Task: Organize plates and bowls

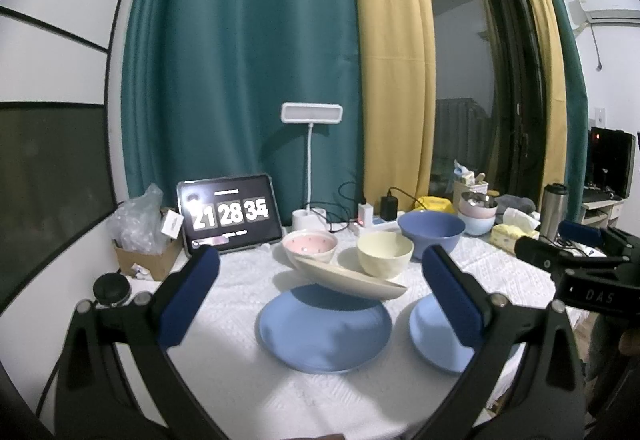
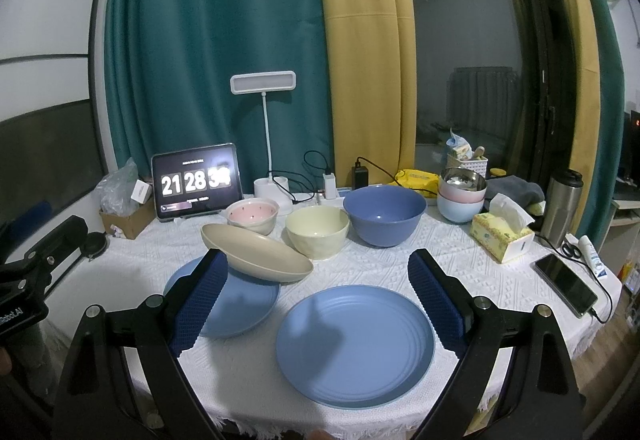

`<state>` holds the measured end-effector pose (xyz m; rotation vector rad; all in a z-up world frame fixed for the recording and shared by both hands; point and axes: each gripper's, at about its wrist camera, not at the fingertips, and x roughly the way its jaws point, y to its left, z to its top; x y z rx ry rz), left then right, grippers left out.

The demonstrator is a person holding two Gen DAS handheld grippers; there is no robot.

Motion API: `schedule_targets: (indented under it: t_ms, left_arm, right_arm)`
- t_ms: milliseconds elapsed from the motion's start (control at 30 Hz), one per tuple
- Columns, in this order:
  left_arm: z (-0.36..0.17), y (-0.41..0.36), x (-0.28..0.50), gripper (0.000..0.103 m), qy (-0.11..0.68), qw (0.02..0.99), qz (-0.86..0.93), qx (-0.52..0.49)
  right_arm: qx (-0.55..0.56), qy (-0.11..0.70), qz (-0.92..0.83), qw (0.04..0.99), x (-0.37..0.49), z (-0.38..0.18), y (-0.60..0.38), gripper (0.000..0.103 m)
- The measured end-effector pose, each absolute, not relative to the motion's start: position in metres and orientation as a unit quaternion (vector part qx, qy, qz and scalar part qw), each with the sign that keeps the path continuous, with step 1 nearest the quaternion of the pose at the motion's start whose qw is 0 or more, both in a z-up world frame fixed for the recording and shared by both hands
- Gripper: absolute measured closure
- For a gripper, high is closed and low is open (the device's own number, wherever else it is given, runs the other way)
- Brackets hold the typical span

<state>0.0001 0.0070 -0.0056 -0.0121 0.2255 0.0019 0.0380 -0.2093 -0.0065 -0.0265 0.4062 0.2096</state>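
Two blue plates lie on the white tablecloth: a left blue plate (image 1: pixel 324 336) (image 2: pixel 236 304) and a right blue plate (image 2: pixel 354 344) (image 1: pixel 432 336). A beige plate (image 1: pixel 352 278) (image 2: pixel 256 254) rests tilted on the far edge of the left blue plate. Behind stand a pink bowl (image 1: pixel 310 246) (image 2: pixel 252 213), a cream bowl (image 1: pixel 384 254) (image 2: pixel 318 232) and a large dark blue bowl (image 1: pixel 432 232) (image 2: pixel 384 213). My left gripper (image 1: pixel 320 290) is open and empty, above the left blue plate. My right gripper (image 2: pixel 318 298) is open and empty, above the right blue plate.
A stack of bowls (image 2: pixel 462 191) with a steel one on top stands at the back right. A tablet clock (image 2: pixel 196 183), lamp (image 2: pixel 264 83), chargers, tissue box (image 2: pixel 502 236), steel tumbler (image 2: pixel 562 207), phone (image 2: pixel 566 290) and cardboard box (image 1: pixel 148 260) ring the table.
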Motion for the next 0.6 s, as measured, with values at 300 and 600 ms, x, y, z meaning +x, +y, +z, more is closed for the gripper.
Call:
schedule_targets:
  t_ms: [300, 600]
  left_arm:
    - [-0.0056, 0.0067, 0.0, 0.001, 0.112, 0.994, 0.001, -0.006]
    - [-0.0046, 0.008, -0.0001, 0.001, 0.114, 0.993, 0.001, -0.005]
  right_arm:
    - [-0.013, 0.202, 0.104, 0.974, 0.0377, -0.0067, -0.2098, 0.009]
    - [-0.013, 0.202, 0.104, 0.974, 0.038, -0.0081, -0.2091, 0.009]
